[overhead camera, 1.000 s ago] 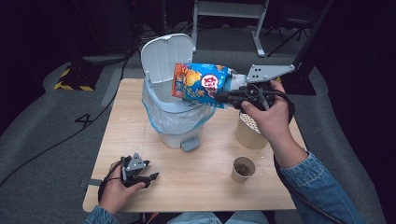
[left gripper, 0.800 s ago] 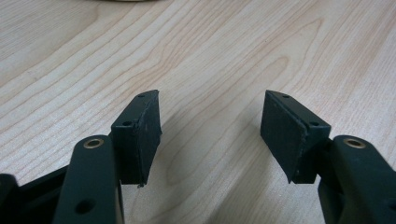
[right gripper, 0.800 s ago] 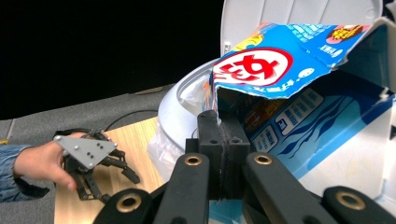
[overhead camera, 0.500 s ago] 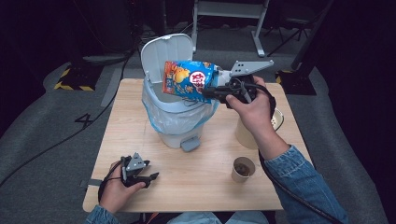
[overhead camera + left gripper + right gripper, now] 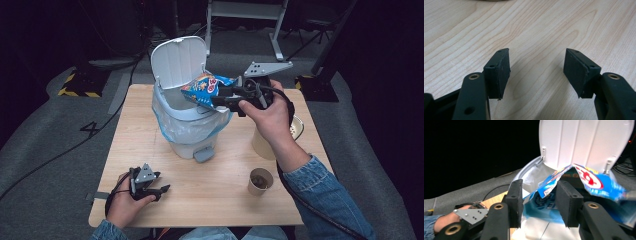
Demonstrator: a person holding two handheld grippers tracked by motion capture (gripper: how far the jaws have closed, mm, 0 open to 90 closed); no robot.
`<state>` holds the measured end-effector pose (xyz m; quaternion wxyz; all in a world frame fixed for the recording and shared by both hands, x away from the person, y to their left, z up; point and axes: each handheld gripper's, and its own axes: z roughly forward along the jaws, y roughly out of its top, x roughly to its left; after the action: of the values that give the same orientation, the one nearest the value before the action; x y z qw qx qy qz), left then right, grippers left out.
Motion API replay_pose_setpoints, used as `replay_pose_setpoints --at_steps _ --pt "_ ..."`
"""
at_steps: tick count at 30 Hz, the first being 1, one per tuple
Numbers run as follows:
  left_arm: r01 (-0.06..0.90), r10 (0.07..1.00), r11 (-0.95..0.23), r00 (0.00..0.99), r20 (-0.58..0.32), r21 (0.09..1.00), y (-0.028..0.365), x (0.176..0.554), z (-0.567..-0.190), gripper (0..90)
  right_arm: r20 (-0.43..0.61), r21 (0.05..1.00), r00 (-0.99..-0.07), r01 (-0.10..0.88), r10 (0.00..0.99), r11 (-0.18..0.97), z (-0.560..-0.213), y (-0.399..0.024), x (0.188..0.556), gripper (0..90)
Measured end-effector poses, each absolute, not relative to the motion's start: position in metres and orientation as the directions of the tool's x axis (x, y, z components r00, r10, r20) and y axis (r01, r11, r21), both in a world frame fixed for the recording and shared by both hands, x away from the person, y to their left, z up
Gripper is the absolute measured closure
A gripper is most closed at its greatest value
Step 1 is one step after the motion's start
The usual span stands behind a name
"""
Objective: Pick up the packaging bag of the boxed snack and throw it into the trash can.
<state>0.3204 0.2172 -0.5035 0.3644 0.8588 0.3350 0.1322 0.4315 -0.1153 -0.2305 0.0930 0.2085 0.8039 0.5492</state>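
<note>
A blue chip bag (image 5: 202, 89) hangs tilted over the mouth of a white pedal bin (image 5: 192, 132), whose lid (image 5: 179, 61) stands up. My right gripper (image 5: 218, 100) is at the bin's right rim. Its jaws have just been opening and stand apart. In the right gripper view, the bag (image 5: 596, 182) has its torn end loose between the jaws of the right gripper (image 5: 539, 197), and a gap shows beside the left pad. My left gripper (image 5: 161, 190) rests on the table's near left, open. Only bare wood lies between the pads of the left gripper (image 5: 536, 72).
The bin has a clear liner and a foot pedal (image 5: 204, 154) at its front. A small paper cup (image 5: 261, 181) stands at the near right of the wooden table (image 5: 215, 205), and a taller paper tub (image 5: 264, 144) stands behind my right wrist. The floor around is dark.
My right hand carried the bag leftward and slightly down over the bin's opening. Its jaws went from shut on the bag to apart, and the bag sagged toward the bin. The left hand stayed still.
</note>
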Motion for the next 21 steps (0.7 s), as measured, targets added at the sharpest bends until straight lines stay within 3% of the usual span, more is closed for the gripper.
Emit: replay_pose_setpoints --at_steps 7,12,21 --pt "0.479 0.672 -0.509 0.74 -0.018 0.715 0.217 0.32 -0.504 38.4 0.098 0.931 -0.899 0.235 0.428 0.281 -0.229 -0.102 0.431 46.3" --pt "0.479 0.672 -0.51 0.74 -0.017 0.715 0.217 0.32 -0.504 38.4 0.05 0.944 -0.899 0.185 0.436 0.273 -0.227 -0.091 0.433 38.0" --pt "0.47 0.658 -0.518 0.753 -0.017 0.715 0.219 0.322 -0.503 38.6 -0.014 0.927 -0.904 0.148 0.427 0.344 -0.232 -0.104 0.431 35.1"
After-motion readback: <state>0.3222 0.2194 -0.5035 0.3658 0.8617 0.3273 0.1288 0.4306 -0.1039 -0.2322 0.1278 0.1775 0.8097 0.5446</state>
